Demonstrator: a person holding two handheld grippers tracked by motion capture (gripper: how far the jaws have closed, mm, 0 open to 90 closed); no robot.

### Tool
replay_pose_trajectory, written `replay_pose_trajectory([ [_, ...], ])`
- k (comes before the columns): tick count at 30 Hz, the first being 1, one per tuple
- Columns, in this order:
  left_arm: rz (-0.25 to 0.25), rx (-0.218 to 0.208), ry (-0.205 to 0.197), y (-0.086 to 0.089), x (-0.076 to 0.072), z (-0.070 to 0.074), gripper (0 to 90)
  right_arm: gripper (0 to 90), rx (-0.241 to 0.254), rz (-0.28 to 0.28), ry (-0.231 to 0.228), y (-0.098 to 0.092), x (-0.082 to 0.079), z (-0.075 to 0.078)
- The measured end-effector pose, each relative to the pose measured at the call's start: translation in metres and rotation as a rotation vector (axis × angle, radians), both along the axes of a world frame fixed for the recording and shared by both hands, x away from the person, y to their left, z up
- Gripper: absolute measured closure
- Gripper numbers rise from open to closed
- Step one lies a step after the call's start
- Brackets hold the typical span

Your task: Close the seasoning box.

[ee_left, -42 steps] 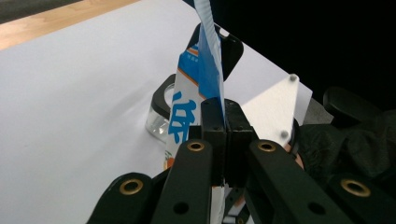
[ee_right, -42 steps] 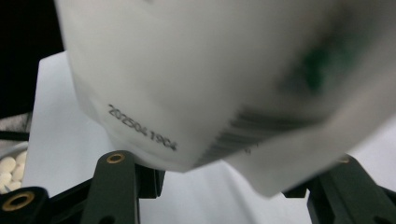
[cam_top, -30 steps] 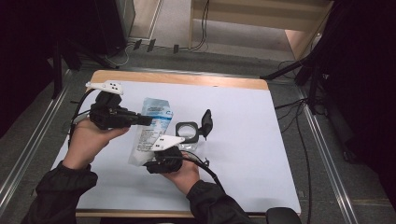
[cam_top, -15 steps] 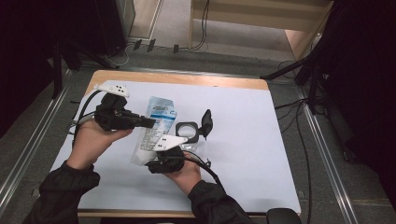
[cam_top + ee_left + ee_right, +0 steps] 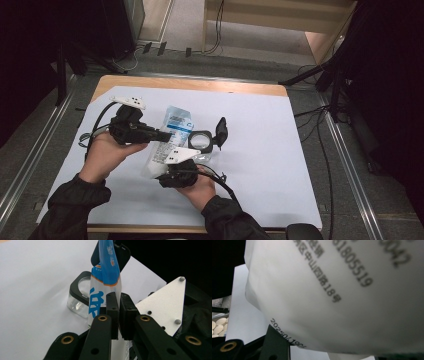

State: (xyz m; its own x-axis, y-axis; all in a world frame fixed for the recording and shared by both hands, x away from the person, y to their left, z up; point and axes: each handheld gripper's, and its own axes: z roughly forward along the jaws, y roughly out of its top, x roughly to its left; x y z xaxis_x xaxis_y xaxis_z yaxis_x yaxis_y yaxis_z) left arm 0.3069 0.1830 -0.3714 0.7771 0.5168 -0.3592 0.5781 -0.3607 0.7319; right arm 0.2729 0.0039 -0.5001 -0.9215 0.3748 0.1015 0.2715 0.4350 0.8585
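Biggest risk here imo: the left tongs (image 5: 119, 315) are pressed together on just the thin top edge of the soft white plastic pouch with blue and orange print (image 5: 105, 282), so if the hand tugs sideways the film could slip out or rip crooked. The right tongs (image 5: 186, 161) have just been closing, with the pouch's lower part between them, but I can't tell if they actually pinch it; if they don't, the bag could sag and dump its contents short of the clear square container with the black flip-top lid (image 5: 202, 141), which sits open just beside it.

The pouch itself is held up just above the pale counter (image 5: 280, 150), between the two hands. It's wrinkly and puffy, with dark printed characters and a date code on the white side
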Motion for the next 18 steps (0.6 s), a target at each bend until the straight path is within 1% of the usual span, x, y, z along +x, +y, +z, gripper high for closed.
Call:
replay_pose_trajectory([
  [1, 0.0, 0.006, -0.004, -0.001, 0.001, -0.001, 89.8, 50.9, 0.001, 0.0, 0.01, 0.0, 0.0, -0.001],
  [2, 0.004, 0.008, -0.009, -0.003, 0.001, -0.001, 90.0, 50.8, 0.001, -0.007, 0.01, 0.0, 0.0, -0.001],
  [4, -0.004, 0.009, -0.017, -0.004, 0.002, -0.001, 90.0, 50.5, 0.003, -0.02, 0.017, -0.001, 0.0, -0.002],
  [8, -0.017, 0.014, -0.021, -0.007, 0.005, -0.002, 90.0, 46.7, 0.0, -0.049, -0.007, -0.005, -0.001, -0.003],
  [10, -0.017, 0.018, -0.013, -0.009, 0.006, -0.002, 90.0, 44.3, 0.004, -0.059, -0.013, -0.007, -0.003, -0.004],
  [11, -0.026, 0.026, -0.015, -0.01, 0.007, -0.003, 90.0, 44.2, 0.005, -0.065, -0.006, -0.008, -0.004, -0.005],
  [14, -0.03, 0.02, -0.01, -0.014, 0.009, -0.004, 90.0, 44.7, 0.005, -0.071, 0.004, -0.01, -0.004, -0.006],
  [16, -0.028, 0.019, -0.009, -0.015, 0.011, -0.005, 90.0, 47.0, 0.013, -0.074, 0.016, -0.012, -0.003, -0.006],
  [18, -0.031, 0.017, -0.006, -0.018, 0.013, -0.006, 90.0, 47.8, 0.018, -0.08, 0.036, -0.014, -0.003, -0.006],
])
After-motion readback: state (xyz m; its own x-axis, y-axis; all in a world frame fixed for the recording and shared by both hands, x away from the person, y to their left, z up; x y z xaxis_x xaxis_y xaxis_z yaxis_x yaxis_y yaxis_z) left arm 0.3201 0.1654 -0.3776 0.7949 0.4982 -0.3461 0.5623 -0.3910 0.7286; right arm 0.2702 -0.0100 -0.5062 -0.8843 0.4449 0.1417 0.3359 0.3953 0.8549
